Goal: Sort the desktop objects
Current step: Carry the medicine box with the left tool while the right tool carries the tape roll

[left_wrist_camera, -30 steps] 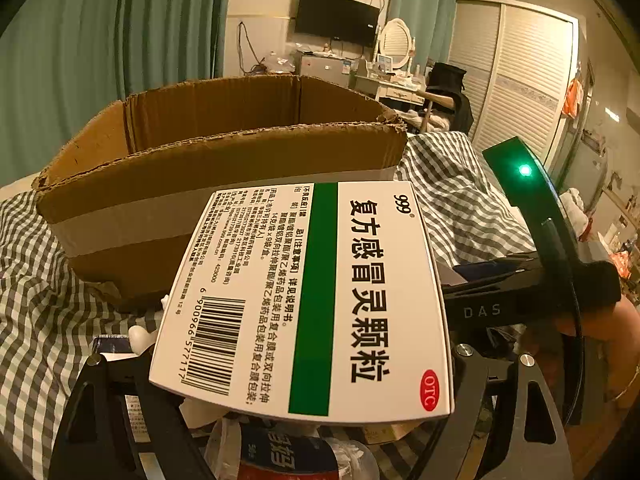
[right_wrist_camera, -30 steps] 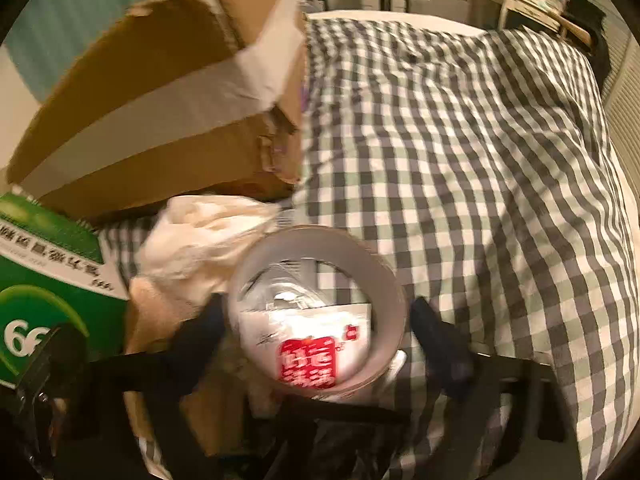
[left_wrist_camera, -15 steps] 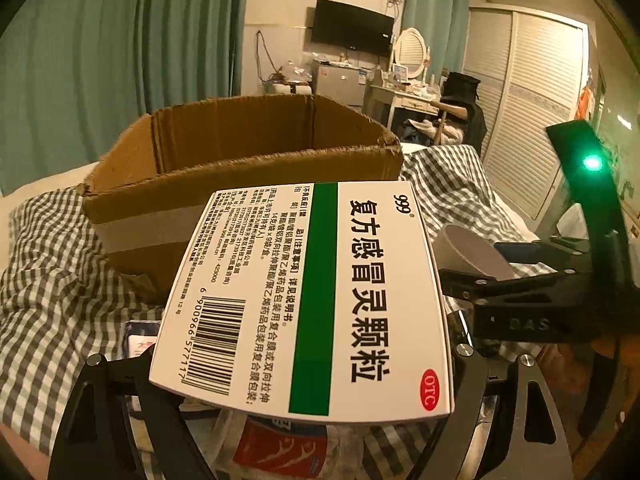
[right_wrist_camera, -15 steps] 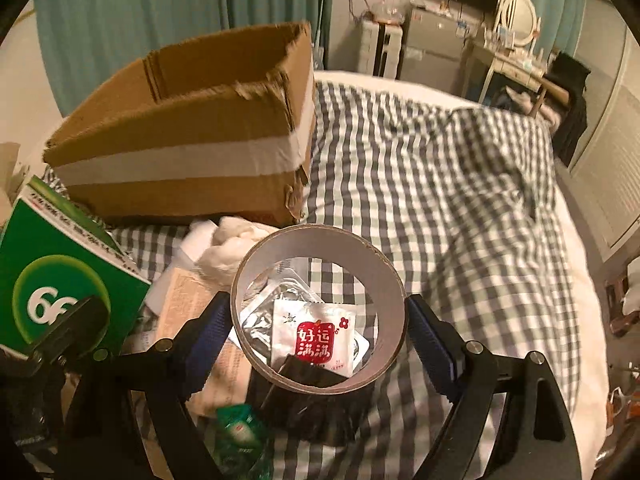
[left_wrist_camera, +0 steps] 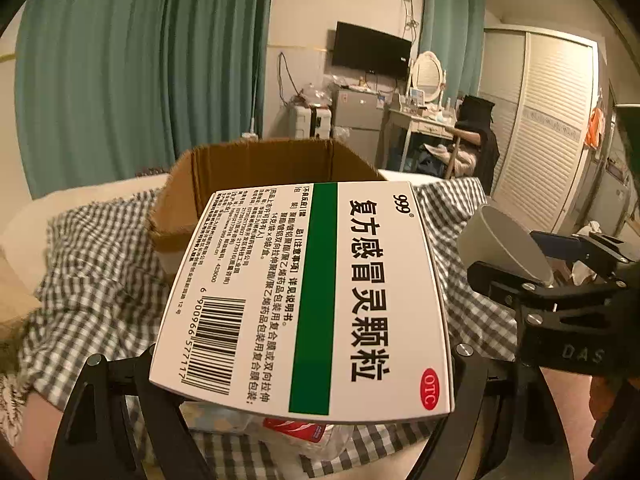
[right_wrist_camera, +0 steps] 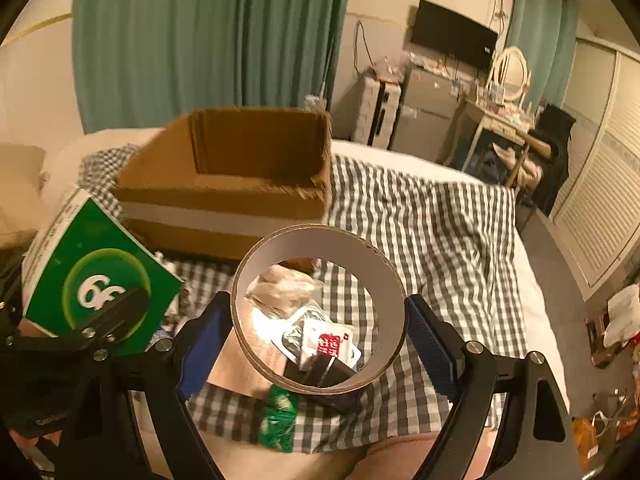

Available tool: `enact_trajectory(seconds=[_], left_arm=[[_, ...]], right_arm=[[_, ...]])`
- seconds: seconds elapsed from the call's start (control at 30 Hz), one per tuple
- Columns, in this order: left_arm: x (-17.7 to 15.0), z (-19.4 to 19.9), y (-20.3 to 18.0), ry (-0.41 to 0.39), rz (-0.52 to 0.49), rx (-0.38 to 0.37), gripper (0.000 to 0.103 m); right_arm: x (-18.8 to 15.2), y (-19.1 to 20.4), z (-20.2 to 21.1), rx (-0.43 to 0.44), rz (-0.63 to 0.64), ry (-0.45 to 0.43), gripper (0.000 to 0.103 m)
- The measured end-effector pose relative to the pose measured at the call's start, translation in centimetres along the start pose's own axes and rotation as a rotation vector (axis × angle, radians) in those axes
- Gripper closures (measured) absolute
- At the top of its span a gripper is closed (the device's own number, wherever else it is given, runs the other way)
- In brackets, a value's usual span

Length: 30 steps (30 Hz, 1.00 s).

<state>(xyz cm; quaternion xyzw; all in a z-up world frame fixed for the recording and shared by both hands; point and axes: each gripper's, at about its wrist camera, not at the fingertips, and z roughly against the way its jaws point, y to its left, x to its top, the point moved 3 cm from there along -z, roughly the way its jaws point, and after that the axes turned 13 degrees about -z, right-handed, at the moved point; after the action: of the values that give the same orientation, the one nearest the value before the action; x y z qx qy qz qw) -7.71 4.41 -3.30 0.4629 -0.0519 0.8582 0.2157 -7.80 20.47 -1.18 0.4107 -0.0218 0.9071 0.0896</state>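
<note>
Left wrist: "999"/"OTC" medicine box (left_wrist_camera: 312,300) between fingers (left_wrist_camera: 460,380).

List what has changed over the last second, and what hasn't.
Both grippers rose away from the checked cloth: the cardboard box now sits lower and farther off, its inside in view. The left gripper keeps the medicine box clamped; the right gripper still holds the tape roll. Nothing was released, and the clutter on the cloth stays put.
</note>
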Motion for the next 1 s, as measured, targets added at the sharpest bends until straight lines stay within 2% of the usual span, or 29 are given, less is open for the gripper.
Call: enact_trajectory(seconds=[0.27, 0.53, 0.87, 1.0], left_arm=[[1.3, 4.4, 1.3, -0.063, 0.009, 0.043, 0.017], [3.7, 5.8, 4.0, -0.09, 0.025, 0.087, 0.017], [6.0, 1.4, 8.0, -0.04, 0.045, 0.14, 0.017], [6.8, -1.6, 9.7, -0.024, 0.052, 0.145, 0.017]], right_arm=[[1.1, 0.5, 3.3, 0.054, -0.014, -0.043, 0.017], [2.6, 1.0, 4.4, 0.11, -0.026, -0.065, 0.017], [6.5, 1.6, 0.2, 0.215, -0.061, -0.027, 0.017], [8.4, 1.9, -2.4, 0.294, -0.115, 0.008, 0.017]])
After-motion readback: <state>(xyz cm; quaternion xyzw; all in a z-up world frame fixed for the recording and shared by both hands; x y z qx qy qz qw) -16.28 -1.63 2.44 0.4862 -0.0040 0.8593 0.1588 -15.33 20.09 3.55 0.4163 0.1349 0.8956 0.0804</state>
